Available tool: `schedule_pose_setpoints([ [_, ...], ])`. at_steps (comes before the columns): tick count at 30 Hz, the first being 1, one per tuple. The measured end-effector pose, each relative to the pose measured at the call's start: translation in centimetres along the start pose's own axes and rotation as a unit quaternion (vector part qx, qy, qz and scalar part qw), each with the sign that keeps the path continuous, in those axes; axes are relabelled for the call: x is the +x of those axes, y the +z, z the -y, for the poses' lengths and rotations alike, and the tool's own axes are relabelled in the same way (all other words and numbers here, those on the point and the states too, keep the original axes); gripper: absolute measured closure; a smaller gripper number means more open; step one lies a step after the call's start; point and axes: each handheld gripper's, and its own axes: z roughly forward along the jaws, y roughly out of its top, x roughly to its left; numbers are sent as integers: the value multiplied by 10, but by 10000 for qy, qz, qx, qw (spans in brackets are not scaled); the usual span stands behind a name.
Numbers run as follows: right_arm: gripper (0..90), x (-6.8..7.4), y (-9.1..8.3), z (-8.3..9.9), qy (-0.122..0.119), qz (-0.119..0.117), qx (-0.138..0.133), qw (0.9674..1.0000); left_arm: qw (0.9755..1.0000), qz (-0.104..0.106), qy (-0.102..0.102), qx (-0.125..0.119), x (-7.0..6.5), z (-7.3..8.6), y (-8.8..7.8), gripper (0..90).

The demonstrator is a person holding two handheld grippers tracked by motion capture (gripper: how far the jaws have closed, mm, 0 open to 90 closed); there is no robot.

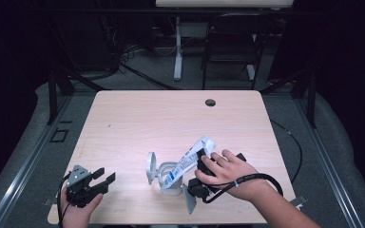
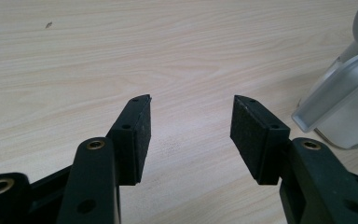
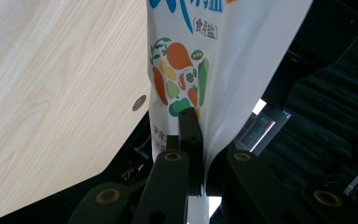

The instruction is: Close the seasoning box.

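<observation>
Right gripper view: jaws pinched tight on the edge of a white printed pouch (image 3: 205, 56).
High view shows the right gripper (image 1: 204, 161) holding that pouch tilted above a white flip-lid container (image 1: 170, 179) near the table (image 1: 138, 118) front edge; the left gripper (image 1: 103, 178), well apart at the front left corner, has its jaws spread wide with bare wood between them.

A white pouch (image 3: 223, 56) is noted, printed with blue lettering and orange, green and yellow vegetable motifs. The container (image 1: 171, 179) beneath it is pale grey-white. Both tools (image 1: 100, 178) (image 3: 193, 135) are black. The table (image 1: 138, 123) is light wood-grain.
</observation>
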Motion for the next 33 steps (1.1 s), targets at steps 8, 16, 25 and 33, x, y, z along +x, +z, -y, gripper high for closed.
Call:
schedule_pose_setpoints([
  [8, 894, 0, 2, 2, 87, 27, -124, 9999, 10000, 9, 12, 16, 1, -1, -1, 484],
  [16, 895, 0, 2, 2, 132, 20, -164, 9998, 10000, 3, 5, 16, 1, -1, -2, 484],
  [25, 895, 1, 1, 2, 183, -47, -88, 9998, 10000, -16, 14, 2, 0, -1, -2, 484],
  [33, 895, 1, 1, 4, 200, -39, -113, 9997, 10000, -11, 20, -6, -1, -2, -1, 484],
])
